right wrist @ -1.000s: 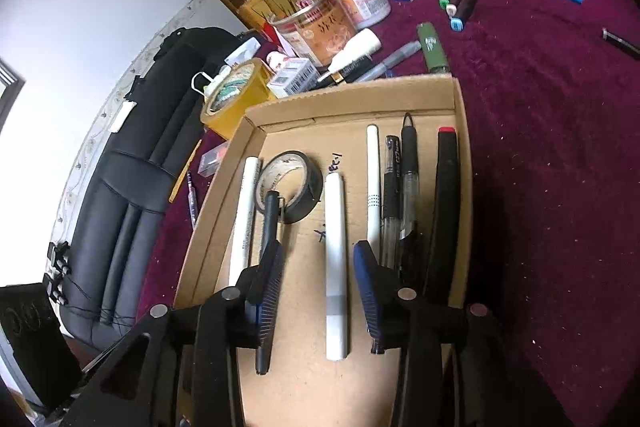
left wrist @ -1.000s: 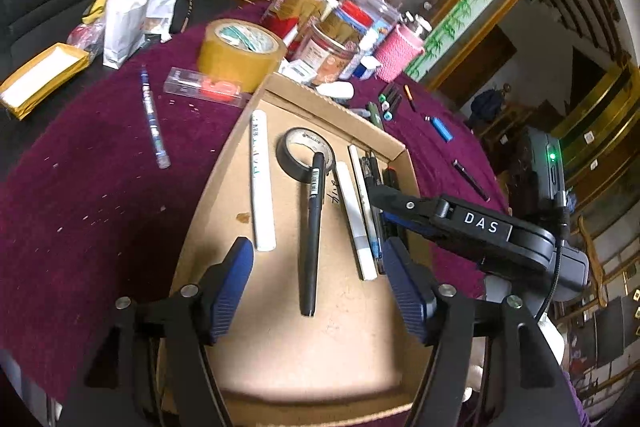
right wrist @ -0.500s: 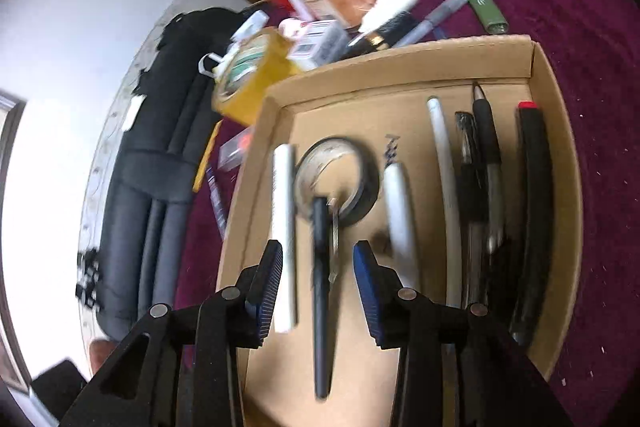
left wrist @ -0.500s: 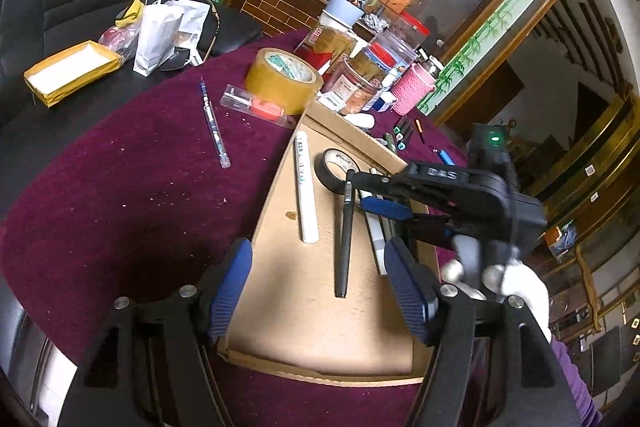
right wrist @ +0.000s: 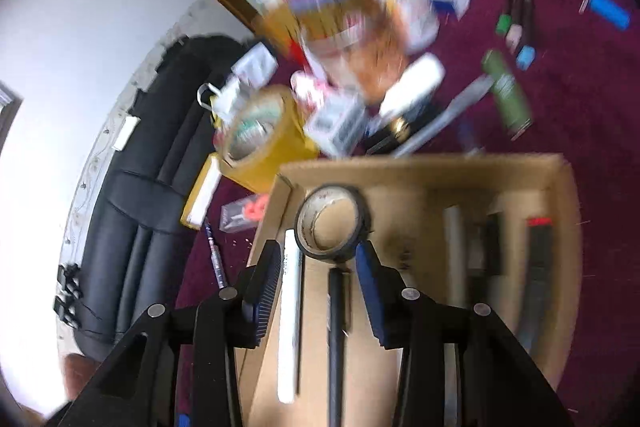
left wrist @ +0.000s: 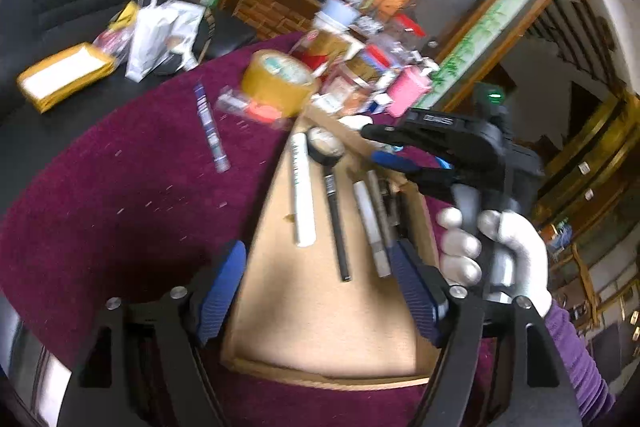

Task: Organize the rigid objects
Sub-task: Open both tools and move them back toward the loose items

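A shallow cardboard tray (left wrist: 328,331) (right wrist: 568,227) lies on the maroon tablecloth. In it are a white marker (left wrist: 302,195) (right wrist: 289,323), a black tape roll (left wrist: 325,146) (right wrist: 332,225), a black pen (left wrist: 338,223) (right wrist: 336,339) and several more pens at the right side. My left gripper (left wrist: 320,287) is open and empty above the tray's near end. My right gripper (right wrist: 318,283) is open and empty, its fingertips either side of the black pen just short of the tape roll. It also shows in the left wrist view (left wrist: 384,147), held by a white-gloved hand.
Outside the tray lie a blue pen (left wrist: 210,127) (right wrist: 214,259), a clear box with orange contents (left wrist: 252,109), a yellow tape roll (left wrist: 280,83) (right wrist: 260,135), jars, a pink basket (left wrist: 408,89) and markers (right wrist: 508,91). A black chair (right wrist: 132,227) stands at the left.
My left gripper has pulled back and up from the tray. My right gripper has lifted and moved left and forward, from over the white marker to over the black pen by the tape roll.
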{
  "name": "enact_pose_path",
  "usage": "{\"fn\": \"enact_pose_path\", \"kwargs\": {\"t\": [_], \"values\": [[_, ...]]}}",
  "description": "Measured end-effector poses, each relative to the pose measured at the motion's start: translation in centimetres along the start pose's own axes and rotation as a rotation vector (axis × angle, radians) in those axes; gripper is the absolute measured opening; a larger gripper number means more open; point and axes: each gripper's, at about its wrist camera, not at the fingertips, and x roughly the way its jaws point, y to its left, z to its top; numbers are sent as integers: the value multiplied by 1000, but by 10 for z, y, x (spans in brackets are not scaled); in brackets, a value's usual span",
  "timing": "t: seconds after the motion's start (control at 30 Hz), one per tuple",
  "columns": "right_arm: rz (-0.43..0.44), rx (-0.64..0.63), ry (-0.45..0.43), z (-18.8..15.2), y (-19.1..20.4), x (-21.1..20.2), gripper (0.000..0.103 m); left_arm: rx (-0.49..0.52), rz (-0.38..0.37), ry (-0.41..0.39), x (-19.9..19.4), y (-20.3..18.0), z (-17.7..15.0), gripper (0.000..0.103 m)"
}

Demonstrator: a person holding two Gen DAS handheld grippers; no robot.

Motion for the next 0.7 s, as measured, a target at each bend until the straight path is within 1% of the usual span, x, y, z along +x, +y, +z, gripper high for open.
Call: {"fn": "enact_pose_path", "kwargs": {"t": [0.03, 0.07, 0.1, 0.13, 0.17, 0.2, 0.23, 0.27, 0.3, 0.33, 0.47, 0.5, 0.53, 0.6, 0.63, 0.7], "values": [[-13, -29, -37, -2, 1, -17, 43, 26, -13, -18, 1, -8, 0, 79], [-38, -71, -96, -6, 1, -43, 47, 47, -23, -30, 2, -17, 1, 80], [-80, -124, -184, -14, 0, -78, 58, 63, -34, -36, 4, -24, 2, 80], [-108, -149, -235, -18, -3, -97, 66, 86, -56, -39, 7, -37, 2, 80], [-174, -191, -344, -32, -11, -131, 83, 103, -71, -40, 9, -46, 1, 81], [-214, -208, -405, -39, -17, -149, 97, 131, -83, -43, 11, -60, 0, 81], [-269, -222, -486, -51, -27, -171, 101, 162, -88, -45, 12, -74, -3, 85], [-308, -221, -542, -60, -40, -188, 103, 193, -88, -45, 14, -88, -6, 88], [-347, -201, -562, -68, -58, -202, 103, 224, -89, -41, 18, -103, -11, 93], [-367, -182, -556, -68, -70, -209, 103, 246, -93, -32, 21, -115, -16, 94], [-431, -31, -466, -75, -149, -233, 103, 310, -100, 42, 41, -156, -38, 94], [-445, 16, -445, -77, -173, -237, 103, 322, -100, 47, 44, -163, -41, 94], [-452, 39, -442, -79, -185, -241, 103, 343, -100, 47, 46, -173, -45, 94], [-478, 97, -453, -82, -222, -251, 103, 412, -92, 28, 48, -196, -55, 94], [-484, 112, -459, -87, -233, -254, 103, 447, -92, 22, 51, -208, -59, 94], [-489, 167, -499, -90, -263, -267, 103, 479, -115, 54, 61, -224, -66, 93]]}}
